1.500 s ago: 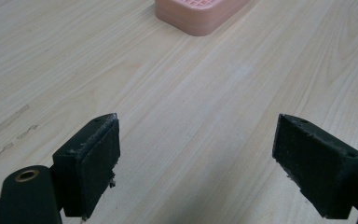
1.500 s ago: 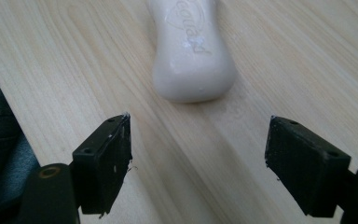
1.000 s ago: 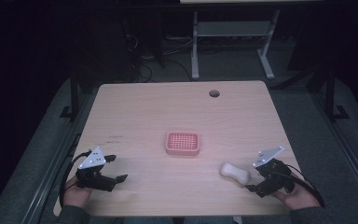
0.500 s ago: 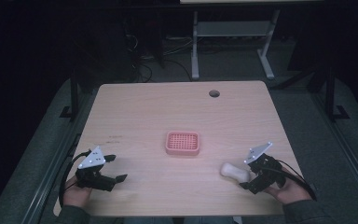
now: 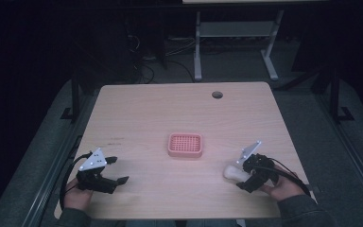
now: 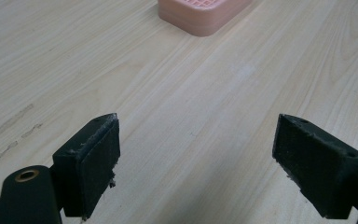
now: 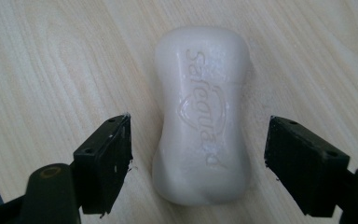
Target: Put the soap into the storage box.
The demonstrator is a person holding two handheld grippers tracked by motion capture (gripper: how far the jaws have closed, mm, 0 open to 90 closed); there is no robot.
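The right claw [image 7: 198,158] is released, its jaws standing either side of a white soap bar [image 7: 203,116] lying flat on the counter [image 5: 137,113] at lower right of the high view. The step looks like the approach to a grasp; next it should clench across the bar's narrow waist. The left claw [image 6: 198,158], released and empty, rests at lower left. A pink soap dish [image 5: 185,144] sits mid-frame, a likely destination.

the room is dim; in the high view only the table [image 5: 179,118] catches light, and the floor beyond it sinks into near black. that view is soft and a bit grainy, with faint shadows. the gripper views are brighter and evenly lit. ahead of the right gripper [image 7: 198,154] the soap [image 7: 203,116] is sharp with small glints. ahead of the left gripper [image 6: 196,158] the pink tray [image 6: 200,14] blurs slightly.
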